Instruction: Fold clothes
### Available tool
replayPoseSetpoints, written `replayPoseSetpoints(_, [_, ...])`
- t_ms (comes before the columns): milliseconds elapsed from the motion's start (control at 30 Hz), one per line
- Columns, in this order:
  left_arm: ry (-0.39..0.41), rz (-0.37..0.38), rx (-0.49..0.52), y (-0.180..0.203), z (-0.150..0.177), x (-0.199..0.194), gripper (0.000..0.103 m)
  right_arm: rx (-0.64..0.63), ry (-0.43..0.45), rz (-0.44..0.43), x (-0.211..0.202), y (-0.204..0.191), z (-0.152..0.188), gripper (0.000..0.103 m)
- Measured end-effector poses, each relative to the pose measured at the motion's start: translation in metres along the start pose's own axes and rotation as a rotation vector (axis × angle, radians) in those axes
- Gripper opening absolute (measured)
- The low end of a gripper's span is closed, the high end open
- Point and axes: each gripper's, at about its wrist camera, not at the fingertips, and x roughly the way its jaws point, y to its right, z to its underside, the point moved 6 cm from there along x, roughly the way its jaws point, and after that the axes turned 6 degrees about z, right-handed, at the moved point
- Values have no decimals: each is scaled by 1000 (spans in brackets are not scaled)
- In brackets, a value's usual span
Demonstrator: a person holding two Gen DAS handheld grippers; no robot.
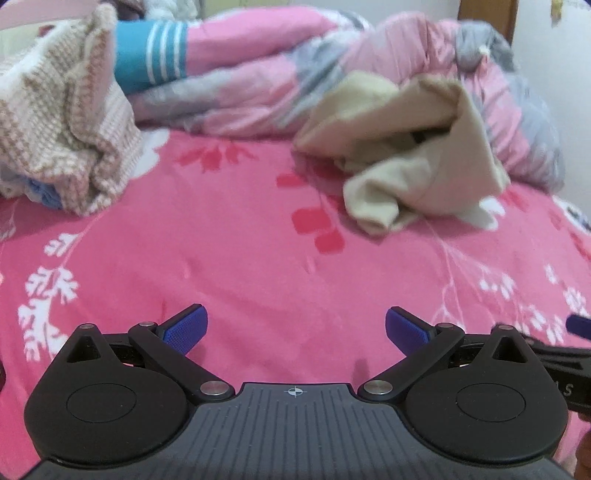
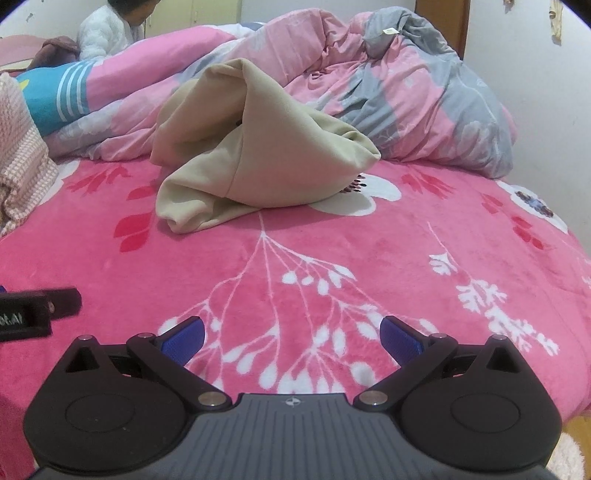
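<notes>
Lying crumpled on the pink floral blanket [image 2: 295, 266] is the beige garment [image 2: 258, 155] I am meant to fold, bunched into a loose heap with one fold standing up like a tent and a rolled end, perhaps a sleeve, trailing toward me. It sits well ahead of both my tools, near the far side of the bed, just in front of the rumpled pink-and-grey quilt [image 2: 406, 81] piled behind it. From my left camera the same garment [image 1: 413, 155] appears up and to the right (rather blurred there).

My right gripper [image 2: 291, 338] hangs over the blanket with its blue pads [image 2: 184, 338] spread wide and nothing between them. My left gripper [image 1: 295, 326] is the same: pads [image 1: 186, 326] far apart, only bare blanket [image 1: 258, 258] showing in the gap. Neither touches the garment. Each tool's edge peeks into the other's view, so they sit side by side.

Off to the left rests a knitted pink-and-white piece [image 1: 62, 122], heaped up, with something blue tucked under it. Behind that lies a teal cloth with white stripes [image 1: 151, 51]. Farther back, at the top left of the right view, a person in a white quilted jacket [image 2: 107, 33] is sitting.
</notes>
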Motion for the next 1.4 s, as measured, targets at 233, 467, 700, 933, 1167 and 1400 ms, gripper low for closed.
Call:
replayPoseSetpoints(233, [72, -45, -51, -7, -9, -4, 103, 20, 0, -3, 0, -4, -3, 103])
replayPoseSetpoints(467, [103, -113, 24, -1, -11, -3, 103, 13, -3, 16, 1, -10, -4, 103])
replayPoseSetpoints(700, [126, -127, 5, -3, -15, -1, 103, 25, -2, 14, 0, -10, -6, 103])
replayPoseSetpoints(933, [135, -136, 11, -1, -18, 2, 103, 32, 6, 21, -1, -10, -9, 103])
replayPoseSetpoints(1167, [148, -143, 22, 0, -19, 3, 103, 37, 6, 21, 1, -9, -8, 103])
replayPoseSetpoints(1400, [149, -145, 22, 1, -21, 7, 103, 40, -2, 19, 5, -9, -8, 103])
